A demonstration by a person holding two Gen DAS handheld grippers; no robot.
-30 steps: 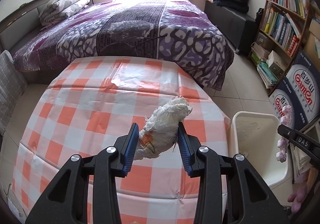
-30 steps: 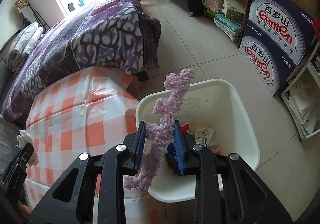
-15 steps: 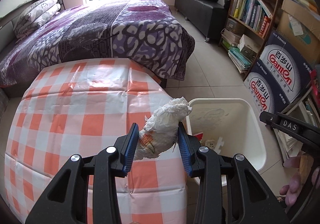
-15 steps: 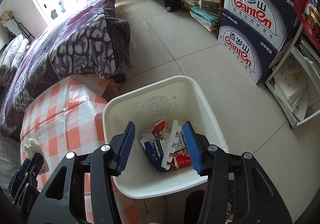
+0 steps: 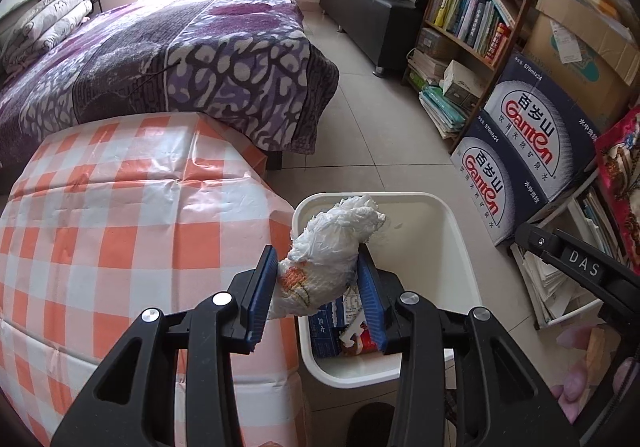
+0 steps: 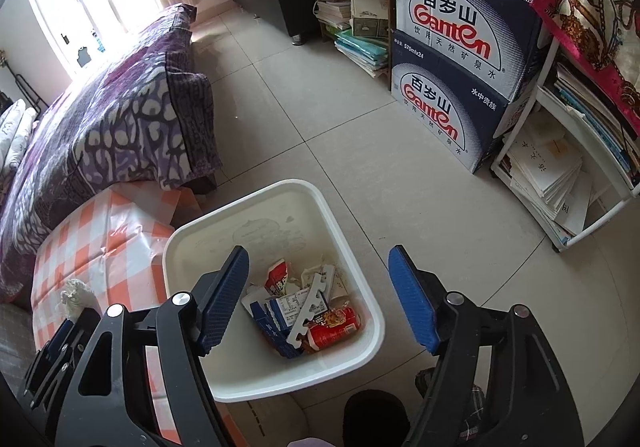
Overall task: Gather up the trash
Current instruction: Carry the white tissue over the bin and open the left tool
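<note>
The left claw is clamped on a crumpled white wad of paper, held over the near-left rim of the white bin, right at the edge of the checked surface. The right claw has just been opening and now stands wide with nothing between its pads, above the same bin. Only the right wrist view shows the bin's contents clearly: a red can, a blue-and-white carton and a white notched strip. The left view hides most of that behind the wad. Beyond lie the tiled floor, the bed, stacked water cartons and a bookshelf.
</note>
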